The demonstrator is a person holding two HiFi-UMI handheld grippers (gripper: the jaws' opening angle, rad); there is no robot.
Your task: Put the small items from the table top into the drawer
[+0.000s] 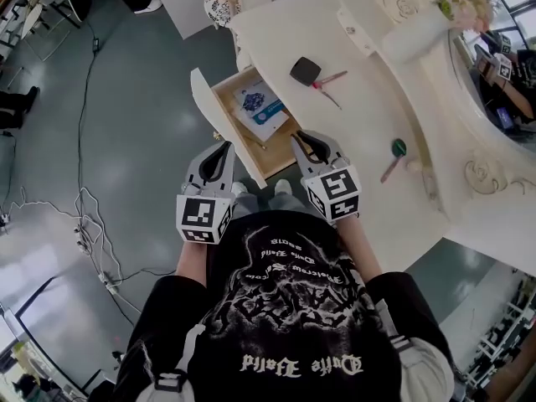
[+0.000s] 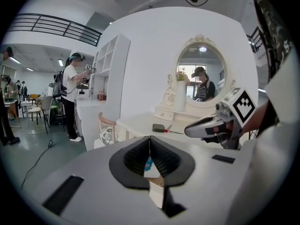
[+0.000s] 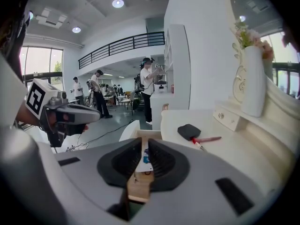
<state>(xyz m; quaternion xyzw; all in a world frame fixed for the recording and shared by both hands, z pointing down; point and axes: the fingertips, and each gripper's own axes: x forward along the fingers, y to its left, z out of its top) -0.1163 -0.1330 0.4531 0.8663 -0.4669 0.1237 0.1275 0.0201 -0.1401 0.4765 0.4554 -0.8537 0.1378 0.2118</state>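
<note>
Head view, step: both tools hover over the open drawer point(image 1: 203, 97), neither carrying anything; a fetch from the table top point(image 1: 360, 128) looks due.
Left gripper point(image 1: 221, 151): clenched, tips meeting, nothing held.
Right gripper point(image 1: 303, 143): jaws a narrow gap apart, empty.
In drawer: one white booklet point(image 1: 258, 107) with blue print.
On table top: black case point(image 1: 306, 70); red pen point(image 1: 329, 79) just beside it; green-headed stick point(image 1: 399, 147) well apart, nearer the mirror base.
Next move, judged: right gripper swings over to the black case, widens, then closes across it.
Writing: booklet print and shirt lettering too small or blurred to read; square markers on both cubes.
</note>
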